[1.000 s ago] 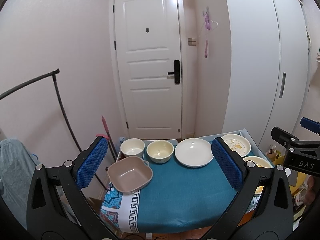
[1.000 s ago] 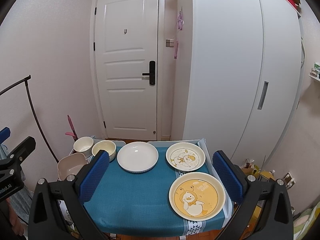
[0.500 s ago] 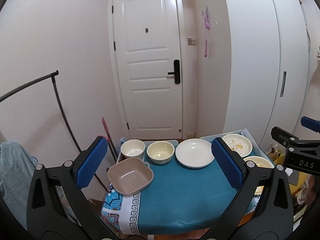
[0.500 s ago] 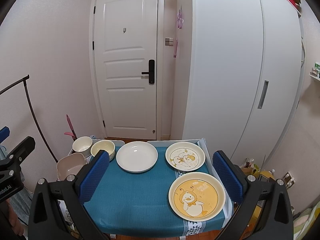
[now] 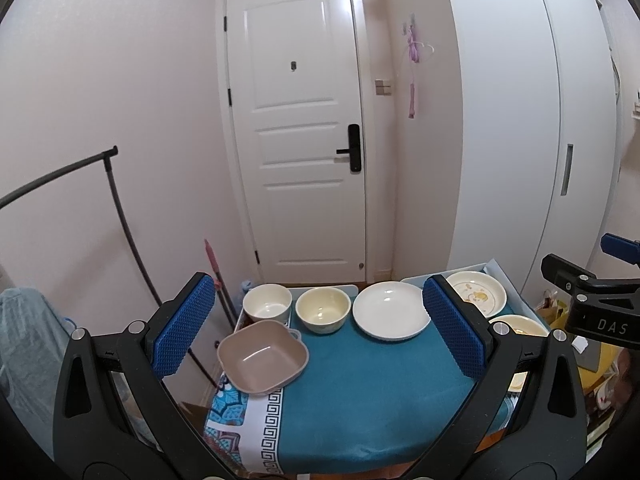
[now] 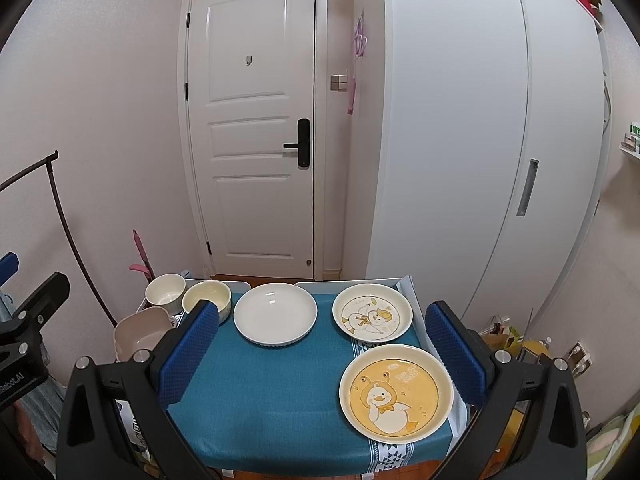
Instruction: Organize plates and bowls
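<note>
Bench (image 6: 280, 400): three bowls (image 5: 262, 356), three plates (image 6: 275, 314); left gripper (image 5: 320, 332) and right gripper (image 6: 320, 356) both spread wide, empty.

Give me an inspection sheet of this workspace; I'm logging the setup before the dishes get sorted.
Surface: small table under a teal cloth, patterned ends.
Job's things: yellow duck plate at near right; white duck plate behind it; plain white plate at back centre; cream bowl and white bowl at back left; square taupe bowl at near left. All apart, none stacked.
Clutter: nothing seen on the cloth.
Grippers: left gripper and right gripper both raised in front of the table, jaws wide open, empty.
Cables: nothing seen.
Surroundings: closed white door, white wardrobe, black clothes rail, bags on the floor at right.
</note>
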A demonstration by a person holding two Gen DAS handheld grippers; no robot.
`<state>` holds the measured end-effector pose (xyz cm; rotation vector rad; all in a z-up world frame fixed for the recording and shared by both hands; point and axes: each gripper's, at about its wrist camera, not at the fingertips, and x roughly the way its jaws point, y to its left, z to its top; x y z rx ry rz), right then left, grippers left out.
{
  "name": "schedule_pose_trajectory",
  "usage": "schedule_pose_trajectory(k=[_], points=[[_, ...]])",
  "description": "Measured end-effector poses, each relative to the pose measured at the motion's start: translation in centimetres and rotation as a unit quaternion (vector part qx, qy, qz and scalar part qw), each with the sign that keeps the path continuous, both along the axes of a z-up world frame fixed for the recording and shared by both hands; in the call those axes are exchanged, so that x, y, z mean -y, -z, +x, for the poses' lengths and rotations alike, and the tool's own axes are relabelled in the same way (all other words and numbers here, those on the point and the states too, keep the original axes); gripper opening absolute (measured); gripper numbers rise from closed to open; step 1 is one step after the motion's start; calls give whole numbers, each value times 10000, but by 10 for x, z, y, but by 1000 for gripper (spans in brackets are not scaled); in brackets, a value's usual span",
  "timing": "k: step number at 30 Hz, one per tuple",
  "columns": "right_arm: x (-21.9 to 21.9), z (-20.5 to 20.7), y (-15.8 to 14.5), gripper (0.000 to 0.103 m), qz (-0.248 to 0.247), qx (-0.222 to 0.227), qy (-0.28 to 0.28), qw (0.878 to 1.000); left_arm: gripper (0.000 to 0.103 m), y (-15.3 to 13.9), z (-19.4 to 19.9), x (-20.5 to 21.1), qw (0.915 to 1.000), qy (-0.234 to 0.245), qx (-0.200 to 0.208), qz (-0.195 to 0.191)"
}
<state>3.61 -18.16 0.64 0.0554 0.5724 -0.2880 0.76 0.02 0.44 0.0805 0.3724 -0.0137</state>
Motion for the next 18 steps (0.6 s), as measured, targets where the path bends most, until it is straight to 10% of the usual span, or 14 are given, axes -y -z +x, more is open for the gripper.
schedule_pose_trajectory(k=[18], points=[[1,1,0,103,3,-6,3,10000,103,-1,6,-4,9999,31,-89,-58]])
